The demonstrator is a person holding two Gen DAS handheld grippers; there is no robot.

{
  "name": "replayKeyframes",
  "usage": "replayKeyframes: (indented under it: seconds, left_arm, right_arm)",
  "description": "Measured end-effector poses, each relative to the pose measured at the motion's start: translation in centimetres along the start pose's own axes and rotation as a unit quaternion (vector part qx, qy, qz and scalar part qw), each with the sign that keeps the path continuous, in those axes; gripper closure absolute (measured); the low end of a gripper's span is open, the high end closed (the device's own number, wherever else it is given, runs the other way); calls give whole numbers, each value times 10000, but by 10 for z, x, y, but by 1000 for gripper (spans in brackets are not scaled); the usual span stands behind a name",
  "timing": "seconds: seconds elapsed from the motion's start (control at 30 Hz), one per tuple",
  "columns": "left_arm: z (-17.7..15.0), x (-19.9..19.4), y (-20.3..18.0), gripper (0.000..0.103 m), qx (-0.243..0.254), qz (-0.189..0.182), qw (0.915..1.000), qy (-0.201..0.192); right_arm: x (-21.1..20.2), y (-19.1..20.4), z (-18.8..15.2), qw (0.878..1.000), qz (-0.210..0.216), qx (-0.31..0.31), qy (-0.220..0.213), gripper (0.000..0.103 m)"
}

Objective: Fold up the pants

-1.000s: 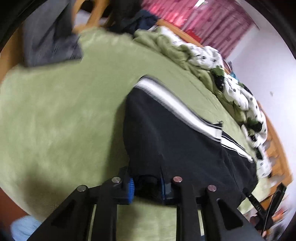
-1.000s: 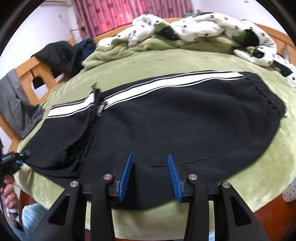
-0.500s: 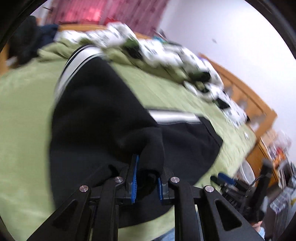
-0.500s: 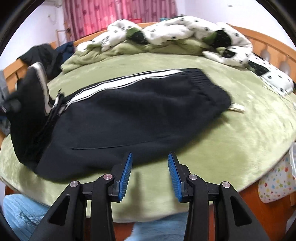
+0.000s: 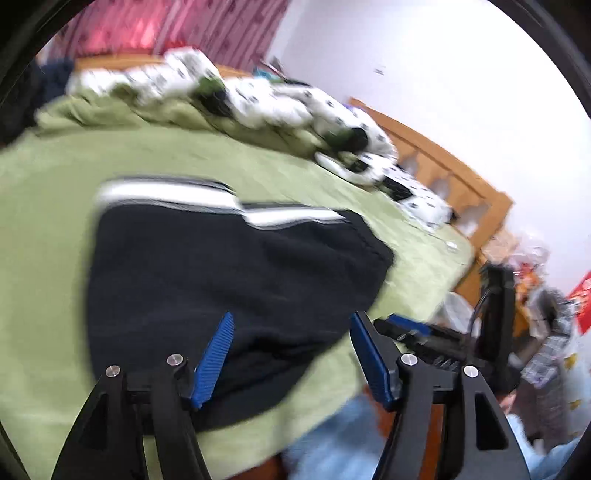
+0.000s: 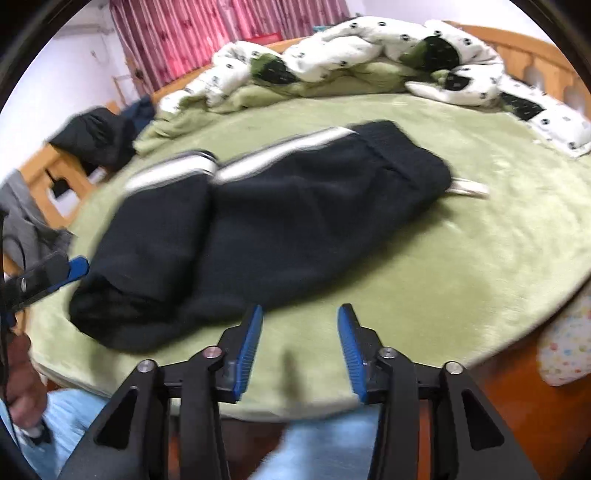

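Your pants [image 6: 266, 218] lie folded mid-frame on the bed [image 6: 480, 258] — both grippers' jaws wide, empty: left gripper [image 5: 291, 354], right gripper [image 6: 300, 347].

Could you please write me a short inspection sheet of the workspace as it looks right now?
Surface: green blanket over a bed with a wooden frame.
Job's things: black pants with white side stripes lie on the blanket, one end folded over the rest; a pale drawstring sticks out at the waistband.
Clutter: white spotted duvet bunched at the far side; dark clothes on the bed frame.
Grippers: left tongs open, holding nothing, over the pants' near edge; right tongs open, holding nothing, over bare blanket.
Cables: a thin dark cable at the left edge of the right view.
Surroundings: pink curtain, white wall, blurred items beside the bed.
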State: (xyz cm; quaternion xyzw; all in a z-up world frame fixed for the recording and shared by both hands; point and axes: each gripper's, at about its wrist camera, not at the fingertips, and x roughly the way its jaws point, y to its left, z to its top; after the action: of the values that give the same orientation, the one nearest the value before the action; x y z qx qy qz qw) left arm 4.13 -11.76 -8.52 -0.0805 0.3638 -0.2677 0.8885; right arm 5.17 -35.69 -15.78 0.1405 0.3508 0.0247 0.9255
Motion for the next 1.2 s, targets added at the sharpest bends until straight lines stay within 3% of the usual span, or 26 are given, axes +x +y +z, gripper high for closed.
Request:
replayKeyframes:
  seconds: [0.13, 0.23, 0.3, 0.37, 0.4, 0.43, 0.5, 0.57, 0.63, 0.77, 0.87, 0.93, 1.0, 1.13, 1.17, 1.2]
  left_arm:
    - [-8, -32, 45, 40, -500, 505, 9974, -74]
    - [-22, -50, 83, 40, -1105, 783, 9908, -1]
    - [-34, -60, 103, 40, -1389, 755, 9874, -3]
    - [-39, -59, 109, 40, -1508, 782, 9855, 26]
    - [-42, -61, 113, 40, -1550, 813, 9846, 42]
    - [-43, -61, 115, 40, -1576, 829, 9840, 50]
    - [-42, -58, 115, 40, -1597, 839, 9836, 85]
    - [-40, -54, 110, 40, -1567, 850, 9839, 114]
    - [-35, -48, 98, 40, -1519, 858, 9846, 127]
    - [-26, -34, 70, 40, -1312, 665, 9890, 174]
    - [-24, -17, 44, 40, -1008, 236, 9941, 309]
    - [-24, 0, 24, 40, -728, 67, 9961, 493]
    - [-25, 22, 4, 40, -435, -7, 9962, 748]
    - [-24, 52, -24, 40, 93, 385, 9931, 1102]
    - [-24, 58, -31, 40, 327, 581, 9907, 1183]
    - [-26, 67, -40, 40, 721, 1030, 9828, 1354]
  right_arm:
    - [25, 31, 13, 9974, 713, 29, -98, 33]
    - [63, 51, 20, 9963, 838, 192, 76, 31]
    - [96, 56, 21, 9954, 760, 475, 351, 31]
    - [108, 59, 22, 9933, 886, 671, 311, 44]
    - [111, 65, 24, 9915, 1093, 626, 318, 72]
    - [109, 70, 27, 9925, 1088, 491, 274, 79]
    - [90, 79, 37, 9942, 1063, 69, -179, 84]
    - [77, 76, 50, 9934, 1087, -38, -360, 85]
    - [61, 63, 69, 9925, 1088, -95, -542, 86]
    - [26, 18, 104, 9925, 547, -344, -1034, 86]
    - [4, -37, 108, 9908, 26, -261, -1328, 87]
    - [11, -76, 94, 9910, -575, -255, -1179, 87]
    - [31, -106, 75, 9941, -737, -162, -782, 86]
    - [29, -124, 54, 9935, -423, -69, -1053, 84]
    - [27, -125, 55, 9933, -443, -75, -1065, 84]
    - [28, -122, 57, 9933, -429, -39, -1068, 84]
